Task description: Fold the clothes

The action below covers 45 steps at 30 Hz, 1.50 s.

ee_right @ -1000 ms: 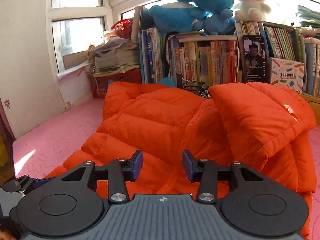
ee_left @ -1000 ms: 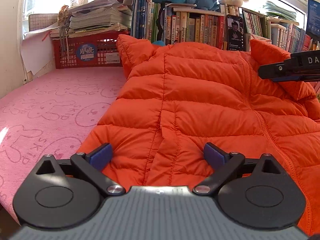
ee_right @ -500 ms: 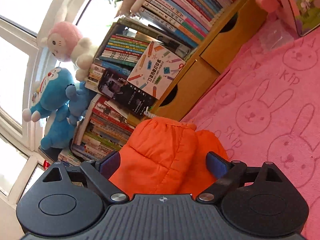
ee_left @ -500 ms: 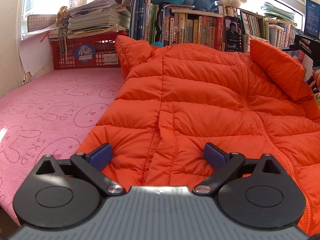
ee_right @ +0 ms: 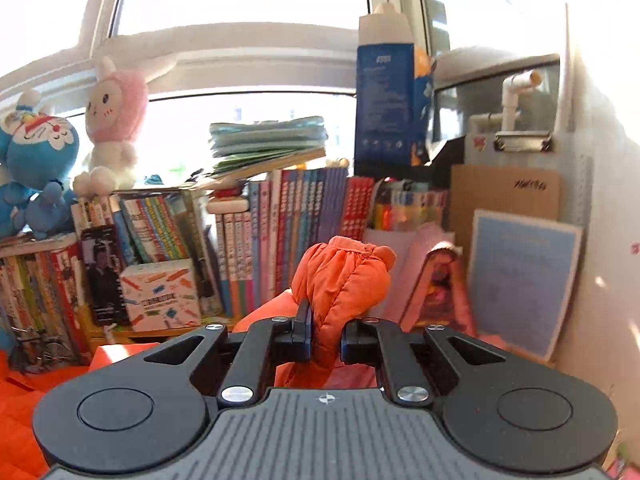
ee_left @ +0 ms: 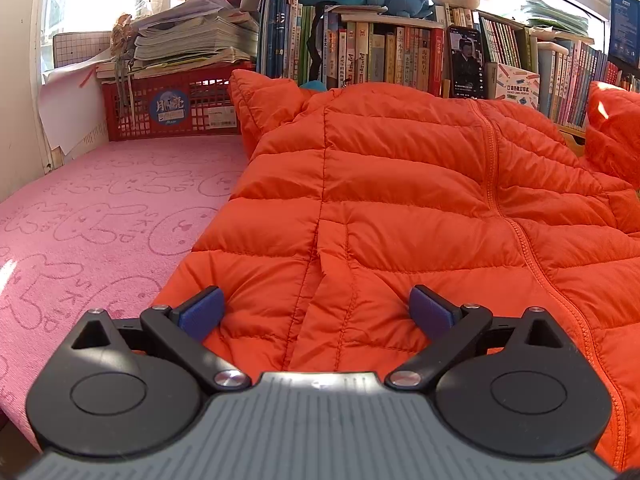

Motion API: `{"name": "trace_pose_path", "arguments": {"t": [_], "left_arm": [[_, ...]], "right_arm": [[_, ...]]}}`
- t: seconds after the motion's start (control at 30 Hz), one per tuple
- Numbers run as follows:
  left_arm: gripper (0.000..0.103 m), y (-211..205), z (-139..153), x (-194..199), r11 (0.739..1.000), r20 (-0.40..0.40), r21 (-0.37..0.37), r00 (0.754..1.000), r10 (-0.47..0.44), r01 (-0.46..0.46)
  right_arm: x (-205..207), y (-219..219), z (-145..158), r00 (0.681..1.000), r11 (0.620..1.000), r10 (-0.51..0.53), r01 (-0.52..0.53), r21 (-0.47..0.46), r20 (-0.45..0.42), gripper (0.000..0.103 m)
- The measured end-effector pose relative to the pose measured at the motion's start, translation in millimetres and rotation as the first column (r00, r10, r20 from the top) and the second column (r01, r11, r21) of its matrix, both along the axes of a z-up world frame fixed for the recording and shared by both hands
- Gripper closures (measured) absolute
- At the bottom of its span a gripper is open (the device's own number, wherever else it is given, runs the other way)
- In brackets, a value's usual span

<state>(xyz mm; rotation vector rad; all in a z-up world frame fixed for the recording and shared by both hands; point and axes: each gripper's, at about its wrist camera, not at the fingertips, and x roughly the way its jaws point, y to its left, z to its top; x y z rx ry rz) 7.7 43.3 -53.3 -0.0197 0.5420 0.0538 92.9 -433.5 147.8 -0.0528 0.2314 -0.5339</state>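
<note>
An orange quilted down jacket lies spread on the pink rabbit-print cloth. My left gripper is open, its blue-padded fingers resting on either side of the jacket's near hem. My right gripper is shut on the cuff end of the jacket's right sleeve and holds it lifted, the puffy cuff bulging above the jaws. The raised sleeve also shows at the right edge of the left wrist view.
A red plastic basket topped with stacked papers stands at the back left. A row of books with plush toys on top runs along the back. Book shelves, a blue carton and leaning boards face the right gripper.
My right gripper has closed on the sleeve cuff and swung up and round, now facing the bookshelf and window. The left gripper has stayed open at the hem.
</note>
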Motion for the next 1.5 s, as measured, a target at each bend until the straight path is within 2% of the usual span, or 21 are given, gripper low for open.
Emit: {"name": "trace_pose_path", "arguments": {"t": [0.07,0.17,0.27,0.47,0.63,0.7,0.73,0.77,0.83,0.97,1.03,1.07,1.13,1.2,1.3,1.4,1.47,1.5], "left_arm": [[0.003,0,0,0,1.0,-0.002,0.004,1.0,-0.001,0.001],[0.002,-1,0,1,1.0,-0.007,0.011,1.0,-0.002,0.002],[0.002,-1,0,2,1.0,-0.011,0.021,1.0,-0.001,0.001],[0.001,-1,-1,2,1.0,-0.015,0.031,1.0,-0.001,0.002],[0.001,-2,-1,3,0.999,-0.017,0.035,1.0,0.0,0.001],[0.001,-2,-1,3,0.999,-0.017,0.035,1.0,-0.001,0.002],[0.001,-2,-1,3,0.999,-0.017,0.035,1.0,-0.002,0.002],[0.001,-2,-1,3,0.999,-0.017,0.034,1.0,-0.002,0.003],[0.001,-3,-1,3,0.999,-0.016,0.034,1.0,-0.002,0.003],[0.001,-1,-1,2,1.0,-0.013,0.028,1.0,-0.006,0.007],[0.001,-1,-1,2,1.0,-0.011,0.024,1.0,-0.008,0.009],[0.001,-1,-1,2,1.0,-0.01,0.023,1.0,-0.009,0.009],[0.001,-1,-1,2,1.0,-0.008,0.024,1.0,-0.01,0.01],[0.001,-1,-1,2,1.0,-0.007,0.026,1.0,-0.01,0.01],[0.001,-1,-1,1,1.0,-0.002,0.024,1.0,-0.012,0.012],[0.001,1,-1,0,1.0,0.006,0.009,1.0,-0.02,0.02],[0.001,7,0,-4,0.999,0.025,-0.032,0.999,-0.04,0.04],[0.001,12,1,-6,0.996,0.034,-0.068,0.998,-0.051,0.053]], "right_arm": [[-8,-17,1,0.995,0.986,-0.095,0.092,-0.141,-0.017,0.089],[-16,-49,-13,0.983,0.969,-0.17,0.154,-0.194,-0.069,0.089],[-14,-68,-45,0.967,0.952,-0.218,0.181,-0.247,-0.131,0.089],[-4,-83,-117,0.94,0.972,-0.211,0.172,-0.161,-0.267,0.089],[10,-85,-159,0.913,0.981,-0.191,0.167,-0.098,-0.36,0.088],[13,-82,-168,0.899,0.983,-0.185,0.168,-0.079,-0.398,0.079],[13,-79,-168,0.894,0.984,-0.18,0.169,-0.062,-0.41,0.06],[10,-75,-165,0.896,0.986,-0.163,0.161,-0.04,-0.413,0.037],[1,-58,-152,0.919,0.995,-0.101,0.099,-0.025,-0.381,0.019],[-17,-8,-112,0.952,0.997,0.043,-0.061,-0.053,-0.302,0.004],[-20,22,-90,0.961,0.988,0.149,-0.155,-0.005,-0.232,0.0],[-15,38,-83,0.955,0.976,0.216,-0.212,0.042,-0.204,0.0],[-1,70,-71,0.923,0.93,0.354,-0.331,0.158,-0.152,0.0],[17,103,-64,0.874,0.859,0.476,-0.439,0.264,-0.097,0.0],[52,174,-68,0.796,0.763,0.601,-0.542,0.351,-0.077,0.0],[74,243,-89,0.745,0.732,0.656,-0.588,0.343,-0.123,0.0],[83,278,-113,0.699,0.709,0.694,-0.621,0.333,-0.174,0.0],[85,294,-127,0.684,0.712,0.697,-0.628,0.312,-0.213,0.001]]}}
